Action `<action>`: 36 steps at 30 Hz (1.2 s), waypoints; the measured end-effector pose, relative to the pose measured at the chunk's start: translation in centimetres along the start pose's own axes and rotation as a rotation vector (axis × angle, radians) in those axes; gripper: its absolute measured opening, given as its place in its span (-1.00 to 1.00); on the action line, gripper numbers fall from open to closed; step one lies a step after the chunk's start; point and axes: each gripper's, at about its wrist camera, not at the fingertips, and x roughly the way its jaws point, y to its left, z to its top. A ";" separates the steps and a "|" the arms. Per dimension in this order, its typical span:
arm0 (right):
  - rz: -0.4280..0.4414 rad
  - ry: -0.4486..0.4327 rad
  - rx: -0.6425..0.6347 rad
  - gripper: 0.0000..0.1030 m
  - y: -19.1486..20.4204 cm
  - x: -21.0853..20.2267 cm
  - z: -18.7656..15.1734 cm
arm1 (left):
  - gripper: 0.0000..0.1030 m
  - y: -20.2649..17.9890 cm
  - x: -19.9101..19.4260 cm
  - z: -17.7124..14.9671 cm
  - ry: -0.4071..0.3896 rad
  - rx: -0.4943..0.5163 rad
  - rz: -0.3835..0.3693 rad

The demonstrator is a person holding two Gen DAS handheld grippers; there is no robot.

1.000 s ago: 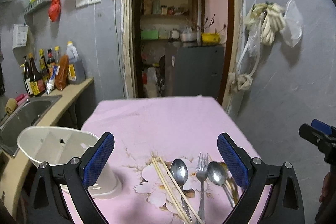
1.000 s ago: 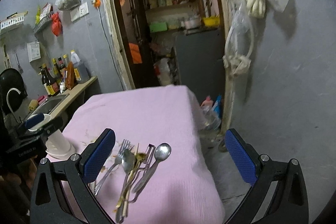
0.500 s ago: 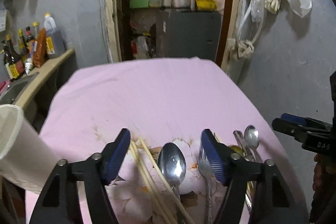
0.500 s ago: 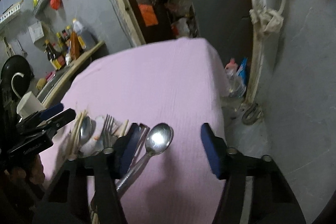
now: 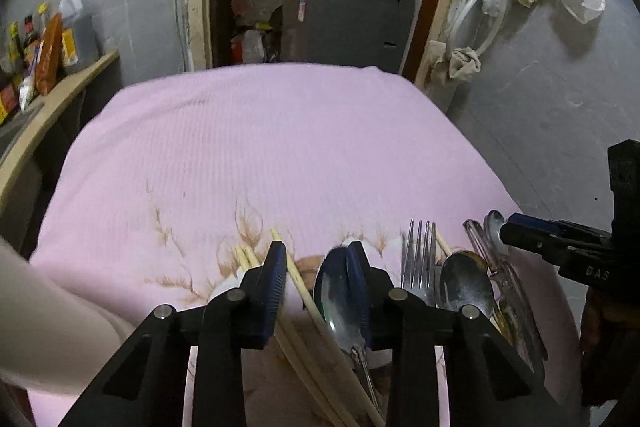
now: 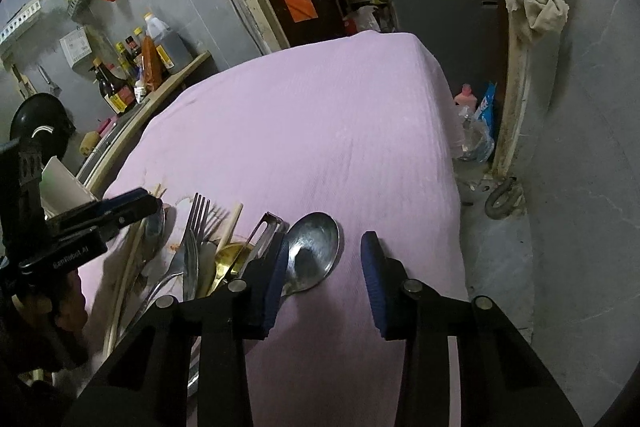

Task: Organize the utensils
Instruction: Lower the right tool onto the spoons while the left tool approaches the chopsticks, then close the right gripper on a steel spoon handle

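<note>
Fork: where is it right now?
The fork lies on the pink tablecloth in the left wrist view, just right of the left gripper, between two spoons. The right wrist view shows it left of the right gripper.

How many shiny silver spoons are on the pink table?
3. The left spoon lies beside the chopsticks, the middle spoon just right of the fork, the right spoon beyond the peeler. More may be hidden underneath.
</note>
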 end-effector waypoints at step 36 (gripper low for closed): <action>0.146 0.121 -0.147 -0.43 -0.7 0.8 2.7 | -0.87 0.7 1.3 0.1 0.233 0.023 -0.158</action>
